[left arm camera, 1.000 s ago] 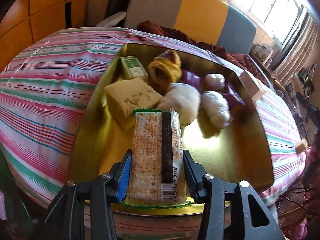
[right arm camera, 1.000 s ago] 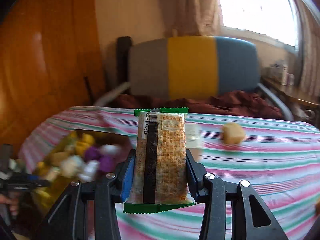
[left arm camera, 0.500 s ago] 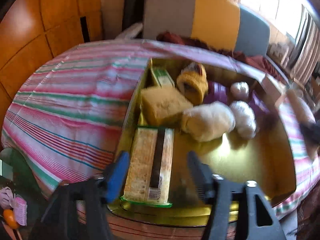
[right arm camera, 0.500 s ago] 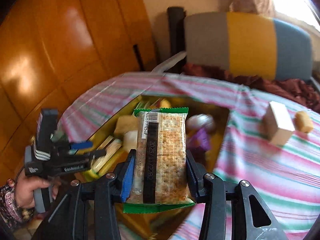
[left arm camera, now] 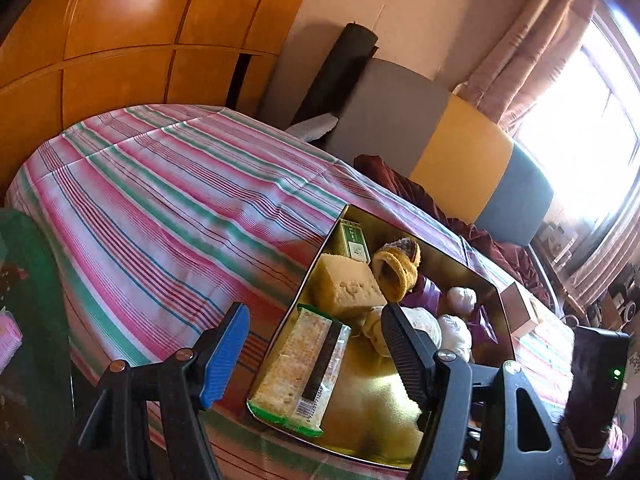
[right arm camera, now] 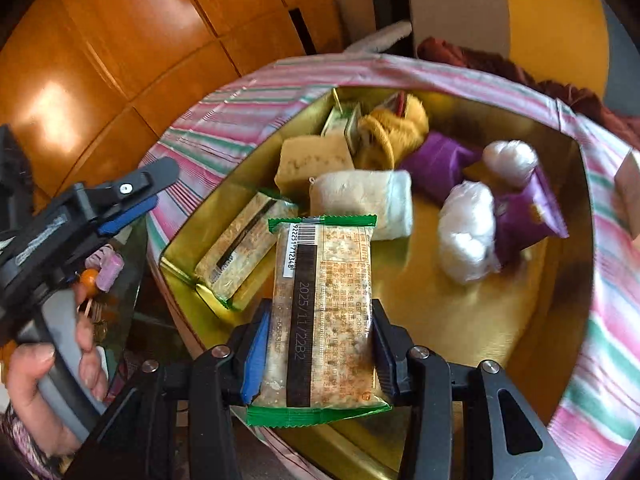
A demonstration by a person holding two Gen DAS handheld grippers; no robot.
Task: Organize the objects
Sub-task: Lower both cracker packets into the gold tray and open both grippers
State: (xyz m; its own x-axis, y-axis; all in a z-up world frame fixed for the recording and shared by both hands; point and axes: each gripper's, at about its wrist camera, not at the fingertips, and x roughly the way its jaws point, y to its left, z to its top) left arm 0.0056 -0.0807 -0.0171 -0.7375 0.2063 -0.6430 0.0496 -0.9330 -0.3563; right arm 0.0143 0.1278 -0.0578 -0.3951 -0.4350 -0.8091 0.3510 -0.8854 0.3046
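Shiny orange wood panels [left arm camera: 120, 32] cover the wall, and a padded chair [left arm camera: 460, 152] in grey, yellow and blue stands by a bright window with pinkish curtains. The worktop wears a soft striped cloth [left arm camera: 168, 200] in pink, green and white.

On the cloth sits a big gold metal tray [right arm camera: 460, 312], smooth and shiny, with low walls. One flat cracker pack [right arm camera: 240, 248] in crinkly see-through wrap with green ends lies in the tray's near left corner. Behind it are a rough yellow sponge block [right arm camera: 312, 160], a small green and white box [right arm camera: 340, 120], a fuzzy yellow knitted thing [right arm camera: 396, 128], a fluffy white roll [right arm camera: 368, 200], two round white puffs in thin plastic [right arm camera: 468, 232], and purple packets [right arm camera: 532, 216]. A small pale block [left arm camera: 520, 308] stands on the cloth just beside the tray's far edge.

The left gripper [left arm camera: 316, 344] has its fingers spread wide with nothing between them. One finger has a ribbed blue pad [left arm camera: 224, 356] and the other a ribbed black one. It hangs over the tray's near left corner, above the lying pack.

The right gripper [right arm camera: 318, 356] squeezes a second cracker pack [right arm camera: 324, 312] between its fingers. That pack stands up in the air over the near part of the tray. It has a barcode and a black stripe with numbers down its back.

A hand [right arm camera: 44, 392] holds the left gripper's grey handle.
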